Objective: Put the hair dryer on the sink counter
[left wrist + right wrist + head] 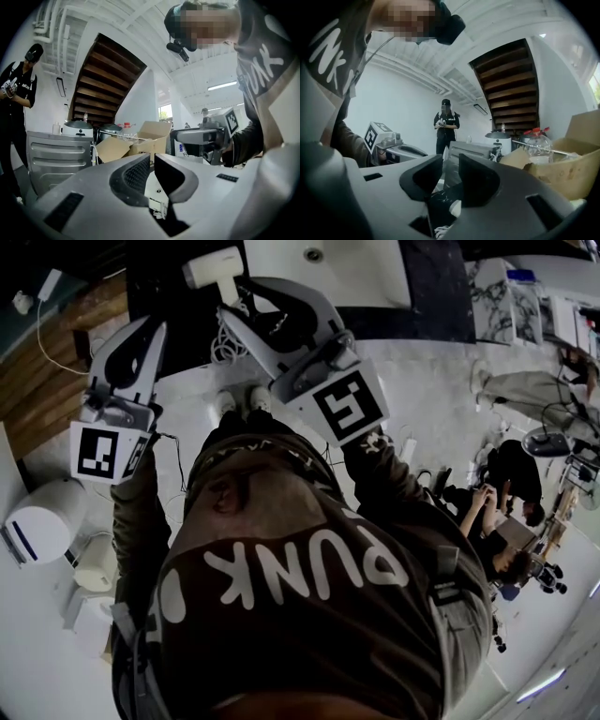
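Note:
The white hair dryer (pixel 214 266) hangs out in front of me over the dark sink counter (pixel 436 287), beside the white basin (pixel 361 277). My right gripper (pixel 231 315) is shut on its handle, and the coiled cord (pixel 223 348) dangles under the jaws. In the right gripper view only a white and black piece of the hair dryer (pixel 454 208) shows, deep between the jaws of that gripper (pixel 450 164). My left gripper (pixel 150 327) is held to the left, away from the dryer. Its jaws (pixel 153 161) are shut with nothing between them.
A white round appliance (pixel 42 521) stands low on the left. A plug with a white cable (pixel 47 282) lies on the wooden boards at far left. Two people (pixel 511 479) are at the right. A cardboard box (pixel 562 164), a metal cabinet (pixel 56 154) and a standing person (pixel 446 124) are ahead.

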Tool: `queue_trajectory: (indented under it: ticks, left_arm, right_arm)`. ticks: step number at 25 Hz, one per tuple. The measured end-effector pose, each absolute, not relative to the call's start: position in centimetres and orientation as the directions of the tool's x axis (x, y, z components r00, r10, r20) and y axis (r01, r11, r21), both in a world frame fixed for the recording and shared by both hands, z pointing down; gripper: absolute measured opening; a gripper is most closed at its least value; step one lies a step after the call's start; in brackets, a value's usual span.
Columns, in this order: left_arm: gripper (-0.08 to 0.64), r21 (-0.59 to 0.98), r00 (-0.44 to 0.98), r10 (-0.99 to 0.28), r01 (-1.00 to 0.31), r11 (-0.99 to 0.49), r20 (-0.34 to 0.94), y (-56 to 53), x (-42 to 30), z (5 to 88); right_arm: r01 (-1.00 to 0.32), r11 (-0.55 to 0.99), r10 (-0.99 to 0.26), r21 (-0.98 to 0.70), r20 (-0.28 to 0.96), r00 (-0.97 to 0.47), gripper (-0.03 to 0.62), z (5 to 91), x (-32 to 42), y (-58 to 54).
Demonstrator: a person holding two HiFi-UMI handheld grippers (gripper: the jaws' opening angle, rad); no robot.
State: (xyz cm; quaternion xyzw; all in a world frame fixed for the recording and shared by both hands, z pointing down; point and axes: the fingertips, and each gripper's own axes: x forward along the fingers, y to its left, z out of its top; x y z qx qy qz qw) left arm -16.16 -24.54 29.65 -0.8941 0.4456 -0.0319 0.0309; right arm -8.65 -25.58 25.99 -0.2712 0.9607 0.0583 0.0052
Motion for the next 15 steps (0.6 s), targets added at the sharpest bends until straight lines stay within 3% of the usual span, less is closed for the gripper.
queue_trajectory:
  ticks: [6,15]
  left_arm:
    - [0.029,-0.112,0.630,-0.777,-0.771,-0.626,0.005,-23.2,-15.0,27.6]
    - [0.029,-0.126,0.647,-0.762,-0.757,-0.642,-0.003,-22.6,-14.2,26.2]
  right_arm:
    - [-0.507,0.852,-0.506,0.127,-0.042,-0.861,0.011,26.1,-8.2,-24.4]
    - [-0.474,0.868,-0.475,0.149,-0.028,-0.880,0.009,26.3,-8.3,-23.6]
